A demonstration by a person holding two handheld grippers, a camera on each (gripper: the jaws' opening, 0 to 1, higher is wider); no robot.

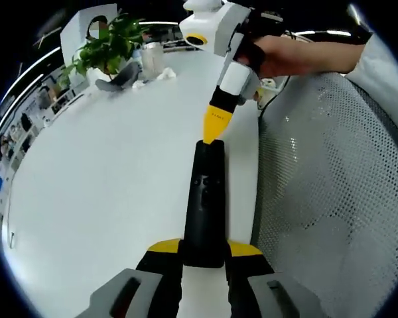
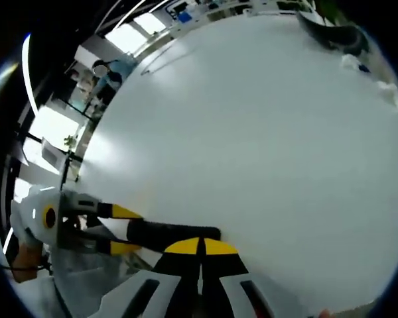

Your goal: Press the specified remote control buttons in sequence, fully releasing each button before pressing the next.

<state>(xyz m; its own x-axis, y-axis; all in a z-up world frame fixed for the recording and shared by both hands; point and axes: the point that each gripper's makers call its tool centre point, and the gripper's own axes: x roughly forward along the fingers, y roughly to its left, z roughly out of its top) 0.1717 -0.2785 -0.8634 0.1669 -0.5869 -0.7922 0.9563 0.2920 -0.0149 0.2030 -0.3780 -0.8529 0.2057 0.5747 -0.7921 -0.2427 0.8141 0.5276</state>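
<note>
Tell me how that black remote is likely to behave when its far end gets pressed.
The remote looks like a rigid bar, so it probably won't flex. The left gripper clamps only its near end, so a push from the right gripper may lever the far end down. Lying near the white table edge, it could slide.

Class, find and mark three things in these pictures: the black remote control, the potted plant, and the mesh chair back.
remote control (image 1: 204,205): left gripper view, middle of its button face.
potted plant (image 1: 105,48): left gripper view, on its green leaves.
mesh chair back (image 1: 325,192): left gripper view, centre of the mesh.
</note>
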